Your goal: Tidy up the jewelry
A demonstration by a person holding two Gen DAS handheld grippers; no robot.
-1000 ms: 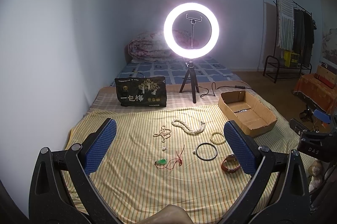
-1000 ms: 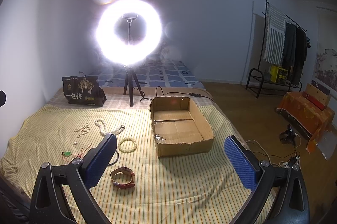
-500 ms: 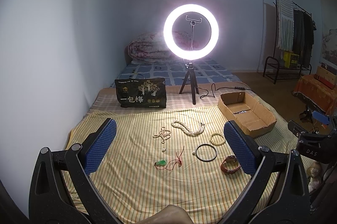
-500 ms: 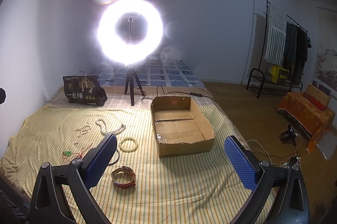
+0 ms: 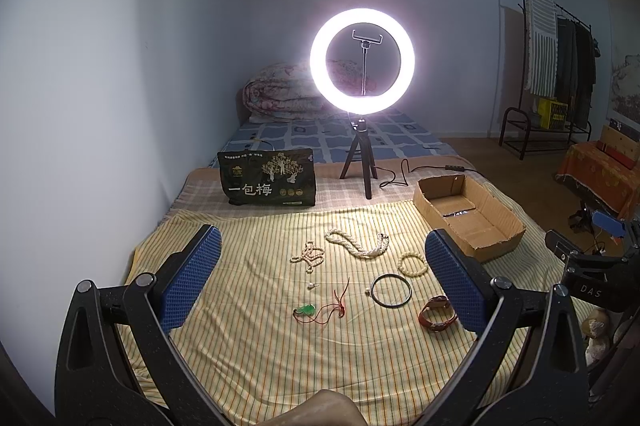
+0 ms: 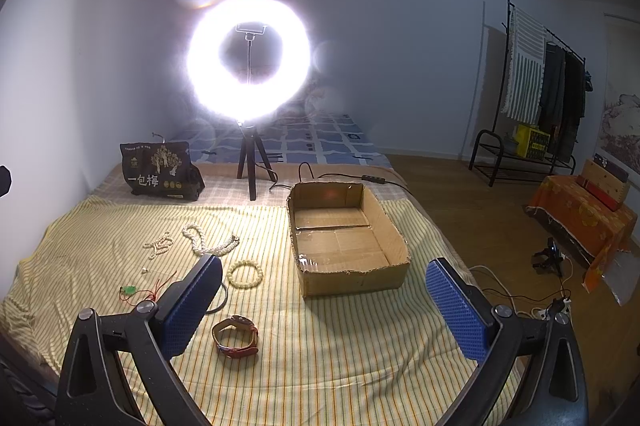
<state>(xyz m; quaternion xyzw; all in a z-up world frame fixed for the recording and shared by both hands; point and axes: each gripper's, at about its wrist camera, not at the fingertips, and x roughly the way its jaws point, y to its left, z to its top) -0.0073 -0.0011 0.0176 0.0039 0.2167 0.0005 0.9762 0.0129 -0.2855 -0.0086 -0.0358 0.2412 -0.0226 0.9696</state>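
Jewelry lies scattered on a yellow striped bedspread (image 5: 248,346): a thick pearl necklace (image 5: 358,244), a small bead strand (image 5: 308,256), a pale bead bracelet (image 5: 412,264), a black bangle (image 5: 391,290), a brown watch (image 5: 437,314) and a green pendant on red cord (image 5: 307,310). An open cardboard box (image 6: 344,238) stands to the right. My left gripper (image 5: 320,274) hovers open above the pieces. My right gripper (image 6: 322,300) is open too, in front of the box, with the watch (image 6: 235,336) by its left finger.
A lit ring light (image 5: 362,61) on a tripod and a dark snack bag (image 5: 267,177) stand behind the jewelry. A wall runs along the left. A clothes rack (image 6: 536,97) and an orange-draped stand (image 6: 584,214) sit across the wooden floor at right.
Both views have shifted only slightly; the jewelry and the box lie where they were, and both grippers stay open.
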